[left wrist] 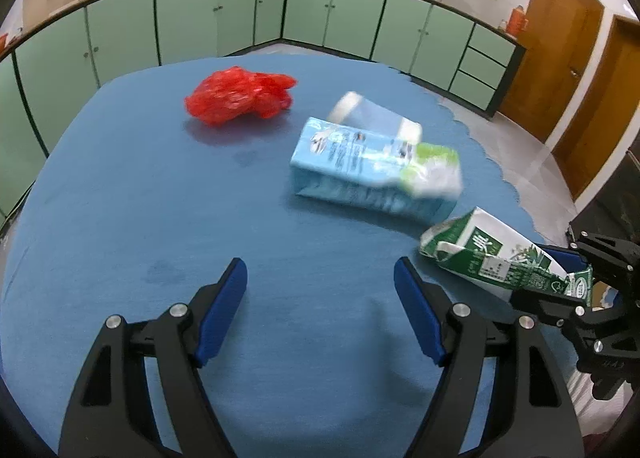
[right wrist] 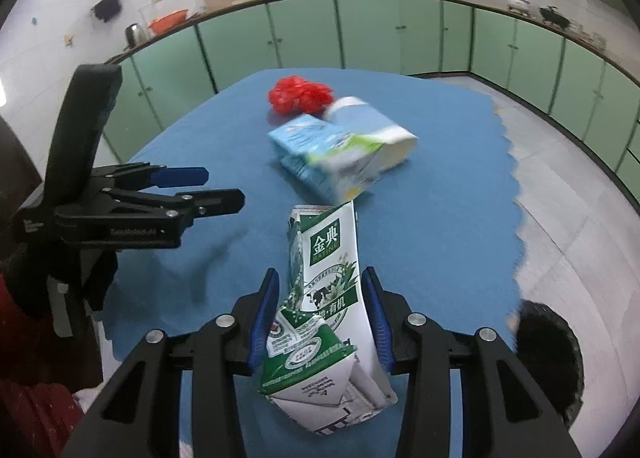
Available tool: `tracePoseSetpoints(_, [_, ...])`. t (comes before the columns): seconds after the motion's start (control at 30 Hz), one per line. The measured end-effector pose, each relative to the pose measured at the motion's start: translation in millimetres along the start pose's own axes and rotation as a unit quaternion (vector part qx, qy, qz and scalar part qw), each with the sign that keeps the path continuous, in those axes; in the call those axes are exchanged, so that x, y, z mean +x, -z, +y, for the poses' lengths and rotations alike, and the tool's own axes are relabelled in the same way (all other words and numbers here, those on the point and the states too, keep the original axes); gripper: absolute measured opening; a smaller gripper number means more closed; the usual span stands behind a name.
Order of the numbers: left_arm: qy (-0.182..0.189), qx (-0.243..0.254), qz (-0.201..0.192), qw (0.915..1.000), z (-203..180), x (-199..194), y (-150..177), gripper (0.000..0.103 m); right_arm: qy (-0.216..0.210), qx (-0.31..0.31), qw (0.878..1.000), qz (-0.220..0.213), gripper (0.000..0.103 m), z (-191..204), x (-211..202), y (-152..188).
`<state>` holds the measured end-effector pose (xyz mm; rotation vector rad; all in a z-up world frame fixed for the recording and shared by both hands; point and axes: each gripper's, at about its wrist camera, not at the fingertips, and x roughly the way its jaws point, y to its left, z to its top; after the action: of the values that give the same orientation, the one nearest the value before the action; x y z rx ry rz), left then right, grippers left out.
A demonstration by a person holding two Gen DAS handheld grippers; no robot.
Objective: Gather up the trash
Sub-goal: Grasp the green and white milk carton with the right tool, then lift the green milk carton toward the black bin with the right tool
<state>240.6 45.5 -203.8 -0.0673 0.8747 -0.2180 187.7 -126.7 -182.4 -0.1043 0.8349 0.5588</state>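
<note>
A crushed green-and-white milk carton [right wrist: 324,246] sits between the blue pads of my right gripper [right wrist: 320,274], which is shut on it just above the blue tablecloth [right wrist: 440,198]. In the left wrist view the same carton [left wrist: 488,254] sticks out of the right gripper [left wrist: 560,278] at the right edge. My left gripper [left wrist: 320,264] stands open over bare cloth with nothing between its fingers; from the right wrist it [right wrist: 222,188] shows at the left. Farther back lie a light-blue carton [left wrist: 360,166] on its side, a blue-and-white container [left wrist: 376,114] behind it, and a crumpled red plastic bag [left wrist: 240,96].
The cloth's scalloped edge [right wrist: 516,194] marks the table's right side, with tiled floor beyond. A dark round object [right wrist: 548,354] sits low beside the table at the right. Green cabinets [left wrist: 224,14] ring the room; wooden doors [left wrist: 560,58] stand at the far right.
</note>
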Motion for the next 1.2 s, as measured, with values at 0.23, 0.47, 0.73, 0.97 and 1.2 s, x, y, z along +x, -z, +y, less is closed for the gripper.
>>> tracePoseSetpoints(0.23, [0.022,0.016,-0.006,0.9996,-27.3,4.2,-6.5,0.073,0.027,0.044,0.999,-0.005,0.042,-29.8,-6.5,7.8])
tracePoseSetpoints(0.47, [0.034,0.024,-0.016,0.999,-49.8,14.1,-24.8,0.073,0.03,0.067,0.997,-0.009,0.042,-45.0,3.4,4.0])
tracePoseSetpoints(0.73, [0.019,0.036,-0.008,0.9991,-68.7,37.3,-41.2,0.073,0.021,0.08,0.996,-0.012,0.042,-56.5,7.8,4.4])
tracePoseSetpoints(0.97, [-0.007,0.033,-0.006,0.9994,-60.3,36.8,-40.6,0.073,0.017,0.085,0.996,-0.012,0.042,-61.1,11.5,5.9])
tracePoseSetpoints(1.2, [-0.063,-0.019,0.009,0.9978,-9.7,21.9,-22.1,0.073,0.014,0.079,0.997,-0.011,0.042,-54.9,14.5,4.4])
